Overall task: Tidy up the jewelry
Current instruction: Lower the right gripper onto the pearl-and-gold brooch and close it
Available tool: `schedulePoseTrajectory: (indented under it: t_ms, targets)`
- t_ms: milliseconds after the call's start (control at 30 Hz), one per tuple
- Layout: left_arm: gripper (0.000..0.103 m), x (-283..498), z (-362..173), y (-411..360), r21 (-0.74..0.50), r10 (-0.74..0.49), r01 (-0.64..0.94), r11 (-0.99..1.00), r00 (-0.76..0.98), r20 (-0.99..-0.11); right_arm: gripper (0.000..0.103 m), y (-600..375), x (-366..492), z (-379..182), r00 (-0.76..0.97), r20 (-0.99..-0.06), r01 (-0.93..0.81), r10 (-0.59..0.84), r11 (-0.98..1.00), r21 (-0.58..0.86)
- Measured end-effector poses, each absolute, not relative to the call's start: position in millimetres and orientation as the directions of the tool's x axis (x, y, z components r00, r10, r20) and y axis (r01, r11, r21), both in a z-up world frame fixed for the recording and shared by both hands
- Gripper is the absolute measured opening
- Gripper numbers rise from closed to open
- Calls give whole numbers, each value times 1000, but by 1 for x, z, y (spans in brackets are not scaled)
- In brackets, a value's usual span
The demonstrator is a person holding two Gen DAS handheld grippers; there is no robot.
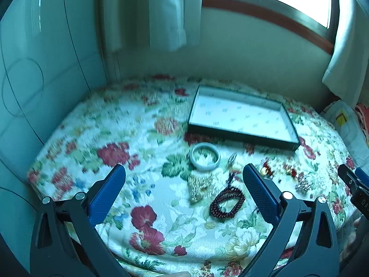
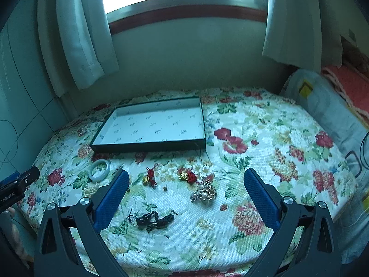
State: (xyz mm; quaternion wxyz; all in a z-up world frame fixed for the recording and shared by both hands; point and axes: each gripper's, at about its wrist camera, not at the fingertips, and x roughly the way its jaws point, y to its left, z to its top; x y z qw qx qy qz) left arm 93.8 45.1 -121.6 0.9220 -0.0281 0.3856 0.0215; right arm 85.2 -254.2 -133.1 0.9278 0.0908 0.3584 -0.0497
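A shallow dark-rimmed tray (image 1: 242, 137) (image 2: 147, 148) with a white printed lining lies empty on the floral cloth. In front of it lie a pale jade bangle (image 1: 204, 156) (image 2: 99, 167), a pearl strand (image 1: 200, 185), a dark red bead bracelet (image 1: 227, 202), red-and-gold charms (image 2: 151, 177) (image 2: 187, 176), a pearl brooch cluster (image 2: 204, 192) and a dark corded piece (image 2: 152, 220). My left gripper (image 1: 183, 175) is open and empty above the bangle and beads. My right gripper (image 2: 186, 180) is open and empty above the charms.
The floral cloth (image 2: 265, 152) covers a rounded table against a wall under a window with curtains (image 2: 76, 41). A cabinet (image 1: 34, 80) stands at the left. A wrapped bundle (image 2: 327, 106) and orange fabric lie at the right edge.
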Motion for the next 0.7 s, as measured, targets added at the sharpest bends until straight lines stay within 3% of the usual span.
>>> schedulePoseTrajectory:
  t_ms: [233,400,433,467,533,700]
  targets:
    - [101,125,-173,61,-72,-6,-89,993,584,-812,98,-272,106,-183,671,-741,189,27,960,207]
    - [88,142,-193,64,-81,-19,-91,993,548,-836,97,-272,120,-202,638,-769,187,40,961,206]
    - [88,144,-196,64,-82,-19,-94,992,540,-842,92,-272,122,-204,633,-773,186,42,961,205]
    - [88,147,-198,64,-82,-18,-96,992,536,-844,78,-272,124,-207,627,-777,185,44,961,204]
    - [88,151,-203,66,-80,-13,-105,991,527,-850,61,-273,128,-213,611,-791,190,45,961,201]
    - [88,156,-207,67,-71,-2,-110,991,525,-851,61,-275,135,-224,592,-805,204,48,957,207]
